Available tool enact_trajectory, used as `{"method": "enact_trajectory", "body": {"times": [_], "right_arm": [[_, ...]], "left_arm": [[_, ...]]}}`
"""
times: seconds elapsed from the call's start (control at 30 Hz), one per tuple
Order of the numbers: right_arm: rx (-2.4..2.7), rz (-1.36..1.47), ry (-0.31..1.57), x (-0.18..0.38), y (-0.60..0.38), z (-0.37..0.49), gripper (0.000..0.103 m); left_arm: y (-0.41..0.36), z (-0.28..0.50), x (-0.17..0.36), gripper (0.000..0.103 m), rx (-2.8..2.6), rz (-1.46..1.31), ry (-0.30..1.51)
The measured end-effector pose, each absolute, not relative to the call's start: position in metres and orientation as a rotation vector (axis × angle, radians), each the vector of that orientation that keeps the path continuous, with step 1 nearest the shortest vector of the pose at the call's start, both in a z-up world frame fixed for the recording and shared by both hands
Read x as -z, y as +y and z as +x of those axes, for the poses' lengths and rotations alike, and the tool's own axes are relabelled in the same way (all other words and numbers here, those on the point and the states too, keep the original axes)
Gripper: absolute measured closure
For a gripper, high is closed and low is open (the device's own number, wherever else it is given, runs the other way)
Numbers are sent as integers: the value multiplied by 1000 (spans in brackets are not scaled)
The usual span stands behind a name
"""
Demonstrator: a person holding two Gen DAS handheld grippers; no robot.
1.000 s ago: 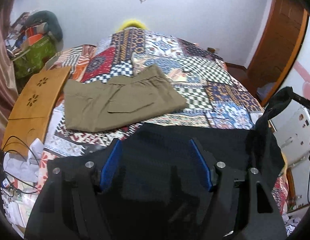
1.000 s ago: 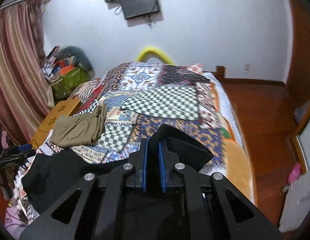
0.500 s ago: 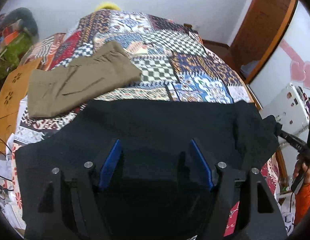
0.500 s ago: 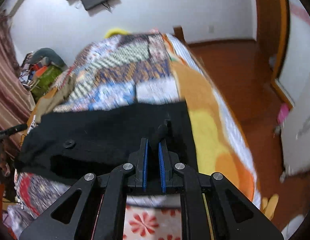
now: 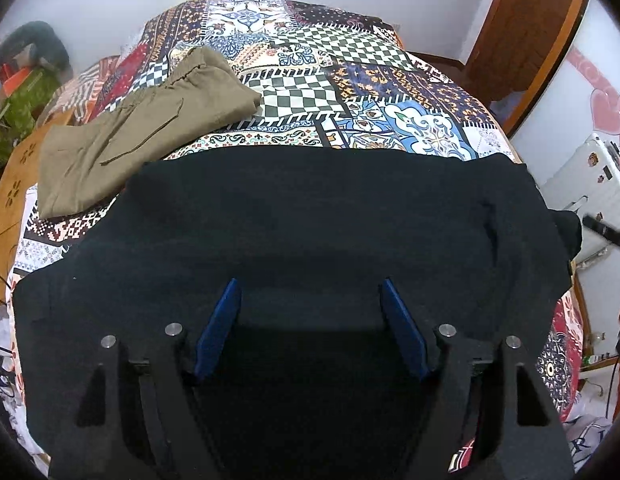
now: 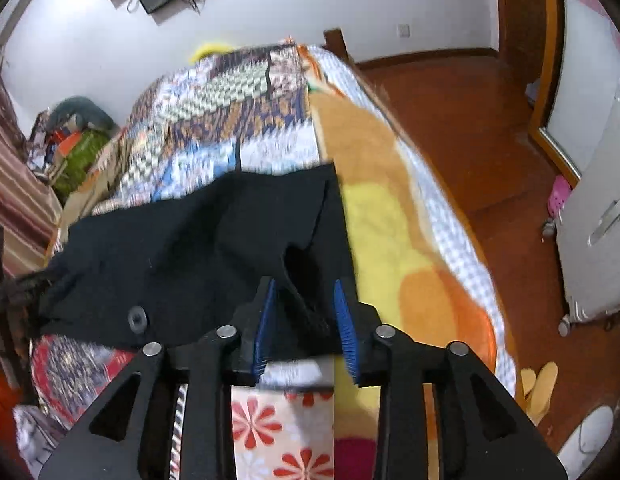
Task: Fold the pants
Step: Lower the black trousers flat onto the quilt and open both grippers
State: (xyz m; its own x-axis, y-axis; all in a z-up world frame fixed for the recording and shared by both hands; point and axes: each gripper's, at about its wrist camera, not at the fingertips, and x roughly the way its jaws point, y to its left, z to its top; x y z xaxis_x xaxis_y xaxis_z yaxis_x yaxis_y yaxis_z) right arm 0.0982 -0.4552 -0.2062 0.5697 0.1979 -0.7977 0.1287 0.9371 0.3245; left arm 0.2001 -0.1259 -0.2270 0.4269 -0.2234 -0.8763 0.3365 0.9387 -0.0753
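Black pants (image 5: 310,220) lie spread flat across the near end of the patchwork bed (image 5: 350,80). My left gripper (image 5: 308,292) hovers over their near edge, jaws wide and still parting a little; dark cloth lies below and between the blue pads (image 5: 222,328), which do not press it. In the right wrist view the pants (image 6: 190,248) reach the bed's right side. My right gripper (image 6: 304,292) is opening there, and a raised fold of the pants' corner stands loose between its pads (image 6: 344,320). A button (image 6: 136,316) shows on the near hem.
Folded khaki pants (image 5: 142,120) lie on the bed's left, just beyond the black ones. A wooden board (image 5: 10,176) and piled bags (image 5: 22,92) flank the left side. On the right are a white suitcase (image 6: 590,240), wood floor (image 6: 470,120) and slippers (image 6: 538,384).
The black pants went from hanging in the air to lying flat on the bed. Both grippers came down. The right jaws, shut on the pants' corner before, have parted.
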Motion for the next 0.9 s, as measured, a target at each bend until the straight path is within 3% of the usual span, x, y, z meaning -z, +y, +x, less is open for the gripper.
{"method": "enact_trajectory", "body": {"times": [0.4,0.7,0.9], "right_arm": [[-79,326,1038,242,-460,172,75],[-116,346,1046,260,-463,178,75],[-104,290,981,253,-458,178,94]], "left_arm": [[-127,203,230,18,332,114,1067],[-127,210,235,6,319,100,1072],[-129,212,236,4,320,97,1072]]}}
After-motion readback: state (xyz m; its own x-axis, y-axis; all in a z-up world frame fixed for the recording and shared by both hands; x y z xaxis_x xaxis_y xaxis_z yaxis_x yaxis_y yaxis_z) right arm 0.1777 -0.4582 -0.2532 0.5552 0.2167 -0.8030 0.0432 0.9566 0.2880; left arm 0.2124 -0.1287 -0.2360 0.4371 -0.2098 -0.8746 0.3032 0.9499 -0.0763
